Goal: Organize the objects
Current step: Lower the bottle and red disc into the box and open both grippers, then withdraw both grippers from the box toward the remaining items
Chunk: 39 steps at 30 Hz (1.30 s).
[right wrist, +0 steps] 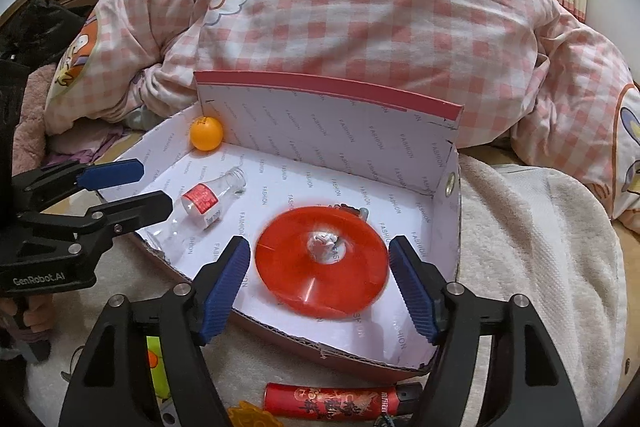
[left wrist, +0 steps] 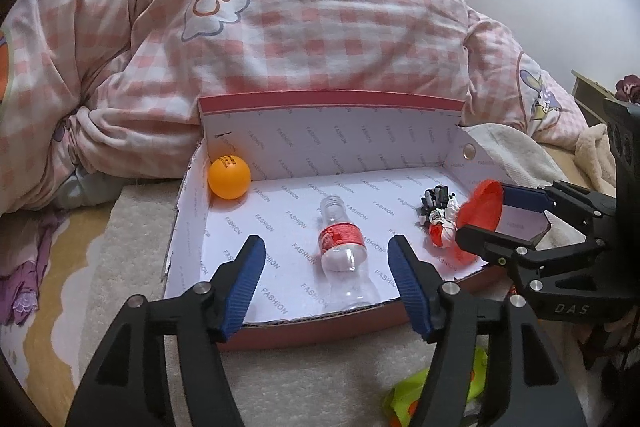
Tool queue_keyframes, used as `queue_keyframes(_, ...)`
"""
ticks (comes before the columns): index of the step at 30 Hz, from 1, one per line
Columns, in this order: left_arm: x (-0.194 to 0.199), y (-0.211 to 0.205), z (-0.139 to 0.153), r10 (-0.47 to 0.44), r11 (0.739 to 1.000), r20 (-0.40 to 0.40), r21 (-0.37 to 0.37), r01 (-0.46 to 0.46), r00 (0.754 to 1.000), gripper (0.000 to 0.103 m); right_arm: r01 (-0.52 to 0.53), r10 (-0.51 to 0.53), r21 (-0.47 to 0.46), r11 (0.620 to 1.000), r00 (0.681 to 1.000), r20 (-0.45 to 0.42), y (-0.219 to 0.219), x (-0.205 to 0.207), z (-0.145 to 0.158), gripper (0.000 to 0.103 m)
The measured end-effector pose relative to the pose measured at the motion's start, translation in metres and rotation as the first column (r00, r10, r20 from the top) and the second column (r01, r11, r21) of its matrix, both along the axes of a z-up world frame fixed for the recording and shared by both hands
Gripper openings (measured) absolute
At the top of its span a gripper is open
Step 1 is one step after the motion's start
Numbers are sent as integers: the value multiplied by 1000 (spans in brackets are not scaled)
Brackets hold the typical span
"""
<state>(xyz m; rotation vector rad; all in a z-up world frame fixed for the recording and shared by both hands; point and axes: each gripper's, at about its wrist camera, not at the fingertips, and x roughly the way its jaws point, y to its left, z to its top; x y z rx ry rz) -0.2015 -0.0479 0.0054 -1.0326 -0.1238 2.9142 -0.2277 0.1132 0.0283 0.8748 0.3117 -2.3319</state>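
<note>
Over on the left, an orange ping-pong ball (left wrist: 229, 177) sits in the far left corner of the shallow cardboard box (left wrist: 320, 147), whose white lining is printed all over with "FASHION". Next comes a small clear plastic bottle (left wrist: 343, 251), capless, with a red label round its middle, lying on its side on the box floor. The left gripper (left wrist: 326, 283) hangs just over the near edge with its blue pads apart, one on each side of the bottle and not touching it. Further right lies a little black, white and red toy (left wrist: 438, 217), too jumbled to name more closely. Beside it a red translucent disc (right wrist: 322, 261) with a white knob at its centre is blurred and looks tilted; from the left camera it shows edge-on near the right wall. The right gripper (right wrist: 320, 281) has its jaws spread wide, the disc between the pads, clear of both. In front of the box, on the towel, lies a red lighter (right wrist: 340, 403).
</note>
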Motion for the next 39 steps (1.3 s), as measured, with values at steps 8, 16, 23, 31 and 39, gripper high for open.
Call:
queue_keyframes(8,3,-3,3,8,1000,-7,9,-8,1000,65,-5,5,-11,1000,1000,-19,3,4,7,82)
queue_keyframes(16,10,1,7,-7,1000,-16,8,7,1000,65,-10,9,-18,1000,999,-37,8,12,9,82)
queue_keyframes(23,16,3,9,-9,1000,-17,12,9,1000,65,-14,13,-16,1000,999,-45,14,20,11,82)
queue_keyframes(31,28,8,14,-22,1000,-27,11,23,999,65,-20,19,-34,999,999,-36,26,28,16,82)
queue_keyframes(39,44,12,21,-36,999,-30,34,37,999,65,-29,28,-32,999,999,-33,34,37,18,82)
